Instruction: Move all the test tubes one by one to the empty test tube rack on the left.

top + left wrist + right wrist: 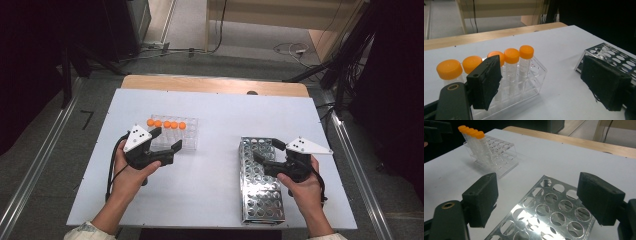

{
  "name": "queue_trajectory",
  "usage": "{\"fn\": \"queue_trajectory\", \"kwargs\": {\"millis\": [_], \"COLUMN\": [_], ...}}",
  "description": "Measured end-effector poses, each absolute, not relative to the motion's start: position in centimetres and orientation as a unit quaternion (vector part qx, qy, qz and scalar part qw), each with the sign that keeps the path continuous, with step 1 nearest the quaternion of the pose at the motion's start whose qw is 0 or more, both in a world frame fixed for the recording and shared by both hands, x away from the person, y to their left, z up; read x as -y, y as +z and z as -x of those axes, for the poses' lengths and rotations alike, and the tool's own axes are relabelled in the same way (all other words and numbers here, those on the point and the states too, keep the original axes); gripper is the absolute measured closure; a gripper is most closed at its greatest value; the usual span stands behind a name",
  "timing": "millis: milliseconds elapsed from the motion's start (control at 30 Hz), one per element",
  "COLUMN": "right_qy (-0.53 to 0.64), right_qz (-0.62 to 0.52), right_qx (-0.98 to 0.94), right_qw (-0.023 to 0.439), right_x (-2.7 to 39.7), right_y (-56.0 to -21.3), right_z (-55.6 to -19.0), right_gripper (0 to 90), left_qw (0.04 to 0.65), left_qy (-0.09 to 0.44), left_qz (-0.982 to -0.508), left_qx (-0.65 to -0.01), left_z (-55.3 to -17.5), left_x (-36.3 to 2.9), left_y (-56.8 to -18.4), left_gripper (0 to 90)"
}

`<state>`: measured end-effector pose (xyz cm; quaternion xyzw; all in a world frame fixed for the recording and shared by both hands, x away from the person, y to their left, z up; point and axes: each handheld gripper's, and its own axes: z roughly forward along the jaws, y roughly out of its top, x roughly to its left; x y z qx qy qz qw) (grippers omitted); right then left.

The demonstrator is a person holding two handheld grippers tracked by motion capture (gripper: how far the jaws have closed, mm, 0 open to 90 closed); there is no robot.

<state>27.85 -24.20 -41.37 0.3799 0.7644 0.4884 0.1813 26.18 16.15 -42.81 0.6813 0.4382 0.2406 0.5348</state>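
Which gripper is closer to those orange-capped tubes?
Left. The left gripper is right beside the orange-capped tubes in the clear rack; the right gripper is over the metal rack.

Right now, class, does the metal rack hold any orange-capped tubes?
No. The metal rack shows empty holes, while the five orange-capped tubes stand in the clear plastic rack.

High view looks down from above the person's side at the whole table [210, 107]. Both gripper views sit low and close, sharing the clear tube rack [534, 75] and metal rack [549, 212].
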Motion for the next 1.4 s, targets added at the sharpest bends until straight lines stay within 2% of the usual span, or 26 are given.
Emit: {"fn": "queue_trajectory", "kwargs": {"millis": [500,1400], "right_qy": [0.492,0.485], "right_qz": [-0.387,-0.413], "right_qx": [-0.757,-0.744], "right_qw": [0.185,0.200], "right_x": [25.4,28.5], "right_y": [-41.4,-41.9], "right_z": [-27.6,-26.8], "right_gripper": [15.9,15.8], "left_qw": [0.541,0.513], "left_qy": [0.245,0.268], "left_qz": [-0.669,-0.655], "left_qx": [-0.447,-0.486], "left_z": [-25.0,-23.3], "left_x": [-17.3,-20.5], "left_y": [-42.8,-44.9], "left_gripper": [17.9,17.9]}}
